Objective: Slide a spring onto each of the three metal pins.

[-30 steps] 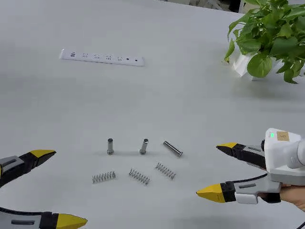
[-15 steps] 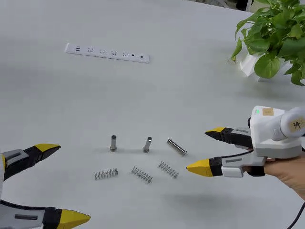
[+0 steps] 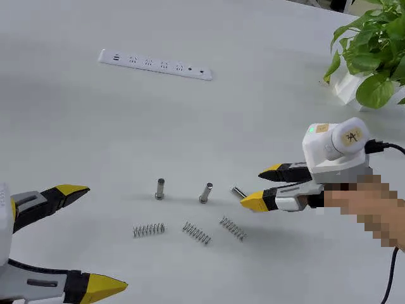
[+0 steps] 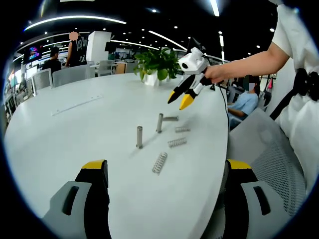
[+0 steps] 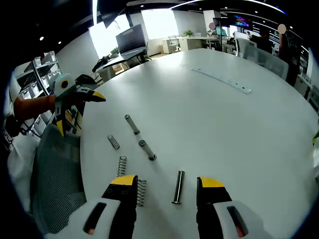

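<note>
Two metal pins [image 3: 159, 189] [image 3: 206, 192] stand upright on the white table [image 3: 253, 114]. A third pin [image 3: 237, 192] lies flat, its right end hidden behind my right gripper [image 3: 261, 186]. That gripper is open and hovers just above the lying pin [image 5: 178, 186], which sits between its yellow tips [image 5: 168, 181]. Three springs [image 3: 149, 229] [image 3: 196, 232] [image 3: 233, 228] lie loose in a row in front of the pins. My left gripper [image 3: 88, 237] is open at the lower left, well short of the nearest spring [image 4: 159, 162].
A white power strip [image 3: 155, 64] lies at the back of the table. A potted green plant [image 3: 373, 57] stands at the back right. Chairs and people are in the room beyond the table.
My right gripper has moved left and away from me, from the table's right side to over the lying pin. The left gripper has barely shifted; the head camera has panned.
</note>
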A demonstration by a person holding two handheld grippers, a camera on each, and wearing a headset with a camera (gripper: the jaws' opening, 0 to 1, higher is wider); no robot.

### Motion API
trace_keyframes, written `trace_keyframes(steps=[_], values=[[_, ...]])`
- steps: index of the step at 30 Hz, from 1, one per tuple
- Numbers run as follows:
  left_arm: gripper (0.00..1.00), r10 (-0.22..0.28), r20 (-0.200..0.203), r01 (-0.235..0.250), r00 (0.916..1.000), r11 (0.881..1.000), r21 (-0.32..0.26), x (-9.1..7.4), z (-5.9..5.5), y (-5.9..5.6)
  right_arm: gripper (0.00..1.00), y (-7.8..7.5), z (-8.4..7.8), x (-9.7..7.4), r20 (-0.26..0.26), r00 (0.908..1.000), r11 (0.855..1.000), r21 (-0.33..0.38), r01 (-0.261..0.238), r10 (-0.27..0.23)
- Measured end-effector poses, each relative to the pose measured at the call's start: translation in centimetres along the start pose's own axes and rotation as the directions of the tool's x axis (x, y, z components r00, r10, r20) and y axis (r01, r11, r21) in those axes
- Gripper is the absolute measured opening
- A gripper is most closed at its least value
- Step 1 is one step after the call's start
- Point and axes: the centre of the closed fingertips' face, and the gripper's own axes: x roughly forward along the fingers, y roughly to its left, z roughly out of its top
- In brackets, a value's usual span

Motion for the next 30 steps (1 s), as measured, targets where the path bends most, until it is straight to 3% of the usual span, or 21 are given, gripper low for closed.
trace_keyframes(steps=[8, 17, 30], values=[[0.95, 0.001, 0.012, -0.001, 0.9999, 1.0, -0.017, 0.2, 0.1, 0.2, 0.32, -1.1, -0.1, 2.0, -0.088, 0.9961, 1.0, 0.016, -0.01, 0.012], [0.94, 0.006, 0.022, -0.005, 0.9997, 0.999, -0.038, 0.3, -0.2, 0.6, 0.21, -1.9, -1.0, 3.7, -0.194, 0.981, 1.0, -0.003, -0.014, 0.013], [0.94, 0.015, 0.03, -0.013, 0.9994, 0.999, -0.052, 0.3, -0.5, 1.0, 0.13, -2.1, -1.9, 5.0, -0.271, 0.9624, 1.0, -0.007, -0.022, 0.02]])
